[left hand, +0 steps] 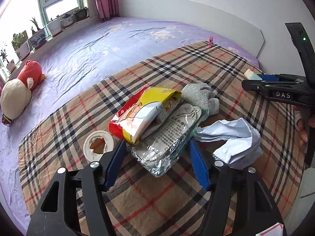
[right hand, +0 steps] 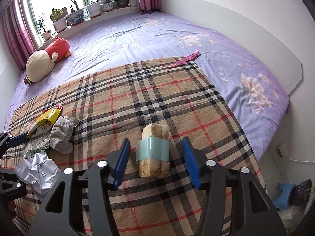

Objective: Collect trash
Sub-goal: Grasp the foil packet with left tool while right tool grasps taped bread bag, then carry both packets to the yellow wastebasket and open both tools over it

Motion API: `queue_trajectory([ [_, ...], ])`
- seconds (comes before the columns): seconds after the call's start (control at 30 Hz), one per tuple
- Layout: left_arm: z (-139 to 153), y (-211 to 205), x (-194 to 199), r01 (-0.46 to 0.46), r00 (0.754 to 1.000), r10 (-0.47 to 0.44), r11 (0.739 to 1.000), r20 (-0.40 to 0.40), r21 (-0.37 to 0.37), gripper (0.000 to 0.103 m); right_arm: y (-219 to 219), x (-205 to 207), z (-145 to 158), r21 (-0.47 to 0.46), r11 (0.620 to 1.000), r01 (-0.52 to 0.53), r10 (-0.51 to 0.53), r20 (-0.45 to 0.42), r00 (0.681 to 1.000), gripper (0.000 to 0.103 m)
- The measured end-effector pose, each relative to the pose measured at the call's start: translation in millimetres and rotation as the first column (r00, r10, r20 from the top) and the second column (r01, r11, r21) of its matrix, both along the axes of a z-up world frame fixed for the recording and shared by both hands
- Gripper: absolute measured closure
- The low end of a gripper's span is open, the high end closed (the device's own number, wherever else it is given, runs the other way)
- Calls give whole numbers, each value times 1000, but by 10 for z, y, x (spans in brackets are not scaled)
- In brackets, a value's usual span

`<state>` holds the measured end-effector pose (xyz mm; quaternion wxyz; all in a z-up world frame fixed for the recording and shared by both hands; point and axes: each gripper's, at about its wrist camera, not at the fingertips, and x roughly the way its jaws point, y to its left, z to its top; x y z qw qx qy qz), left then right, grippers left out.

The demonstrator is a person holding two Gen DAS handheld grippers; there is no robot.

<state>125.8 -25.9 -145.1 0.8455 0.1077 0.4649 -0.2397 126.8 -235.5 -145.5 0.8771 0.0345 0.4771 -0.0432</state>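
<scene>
Lying on a tan plaid cloth (left hand: pixel 157 196) spread over a purple flowered bedsheet (left hand: pixel 118 39), the trash sat in two groups, and each camera showed its own share. The left wrist view looked down on a heap: a yellow-and-red crinkled snack bag (left hand: pixel 141 114) resting on a clear plastic packet with a printed paper insert (left hand: pixel 167 137), a grey knitted rag (left hand: pixel 200 96) behind them, a crumpled sheet of white paper (left hand: pixel 234 139) to the right, and a flat white ring with a torn centre (left hand: pixel 98 143) to the left. The left gripper (left hand: pixel 155 149) stood with its blue fingers (left hand: pixel 115 161) apart on either side of the clear packet's near end, neither pad visibly pressing on it.

Only the right wrist view showed fully the beige foam block wrapped in a pale green tape band (right hand: pixel 153 151), which stood alone well right of the heap. The right gripper (right hand: pixel 155 153) straddled it, jaws apart with gaps on both sides. In the left view this block appeared only as a small corner beyond the right gripper's tips.

Both views took in a red-and-cream plush toy (right hand: pixel 47 59), a pink clip (right hand: pixel 187 58) at the cloth's far edge, and potted plants on the windowsill (right hand: pixel 78 15).
</scene>
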Motion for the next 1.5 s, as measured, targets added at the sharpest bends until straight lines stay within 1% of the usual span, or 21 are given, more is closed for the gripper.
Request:
queue_trajectory([
  [0.03, 6, 0, -18, 7, 1000, -7, 1000, -7, -7, 53, 6, -8, 7, 6, 1000, -5, 5, -1, 1000, 72],
  [0.07, 16, -7, -40, 14, 1000, -14, 1000, -7, -7, 59, 10, -18, 10, 15, 1000, -10, 10, -3, 1000, 75],
  [0.1, 19, -10, -70, 20, 1000, -20, 1000, -8, -7, 62, 18, -30, 14, 25, 1000, -16, 16, -5, 1000, 78],
  [0.13, 23, -8, -96, 25, 1000, -25, 1000, -12, -12, 70, 26, -47, 15, 32, 999, -21, 21, -5, 1000, 80],
  [0.17, 33, -5, -119, 26, 1000, -27, 1000, -16, -13, 77, 37, -64, 15, 39, 999, -27, 28, -6, 1000, 81],
  [0.2, 32, 0, -137, 26, 999, -27, 999, -22, -18, 80, 47, -83, 16, 46, 998, -34, 34, -8, 999, 83],
  [0.27, 42, 21, -174, 26, 999, -27, 999, -34, -29, 91, 67, -132, 24, 60, 997, -41, 42, -9, 999, 83],
  [0.33, 44, 36, -207, 29, 998, -31, 999, -45, -39, 98, 70, -181, 43, 78, 996, -47, 47, -5, 999, 83],
  [0.47, 39, 24, -209, 15, 999, -16, 999, -41, -29, 98, 70, -248, 32, 89, 995, -47, 48, -12, 999, 83],
  [0.53, 36, -11, -166, -2, 1000, 1, 1000, -26, -8, 93, 60, -273, 24, 97, 995, -38, 40, -14, 999, 83],
  [0.63, 35, -56, -108, -16, 1000, 16, 1000, -17, 0, 90, 27, -283, 32, 117, 993, -27, 30, -18, 999, 83],
  [0.67, 34, -72, -91, -20, 1000, 20, 1000, -9, 8, 79, 21, -286, 34, 119, 993, -25, 28, -19, 999, 83],
  [0.7, 37, -87, -81, -25, 1000, 25, 1000, 2, 13, 73, 15, -290, 33, 121, 992, -24, 27, -20, 999, 83],
  [0.73, 51, -97, -77, -28, 999, 28, 1000, 16, 12, 61, 13, -294, 31, 123, 992, -24, 27, -20, 999, 83],
  [0.77, 62, -113, -65, -30, 999, 30, 999, 28, 12, 57, 10, -299, 30, 124, 992, -24, 26, -20, 999, 83],
  [1.2, 77, -342, 162, -8, 1000, 8, 1000, 29, -8, 58, 2, -317, 34, 134, 991, -27, 31, -30, 999, 83],
  [1.3, 28, -407, 193, 15, 1000, -15, 1000, 10, 5, 64, 4, -339, 44, 139, 990, -24, 29, -32, 999, 83],
  [1.33, 13, -414, 199, 22, 1000, -22, 1000, -2, 6, 75, 4, -352, 49, 140, 990, -25, 29, -31, 999, 83],
  [1.37, 15, -416, 197, 25, 1000, -25, 1000, -8, 3, 83, 5, -370, 54, 140, 990, -26, 30, -30, 999, 83],
  [1.43, 31, -406, 177, 27, 999, -27, 1000, -18, 1, 91, 1, -407, 69, 144, 989, -26, 30, -27, 999, 83],
  [1.5, 47, -382, 149, 22, 999, -23, 1000, -27, -4, 92, -8, -448, 84, 151, 988, -23, 27, -24, 999, 83],
])
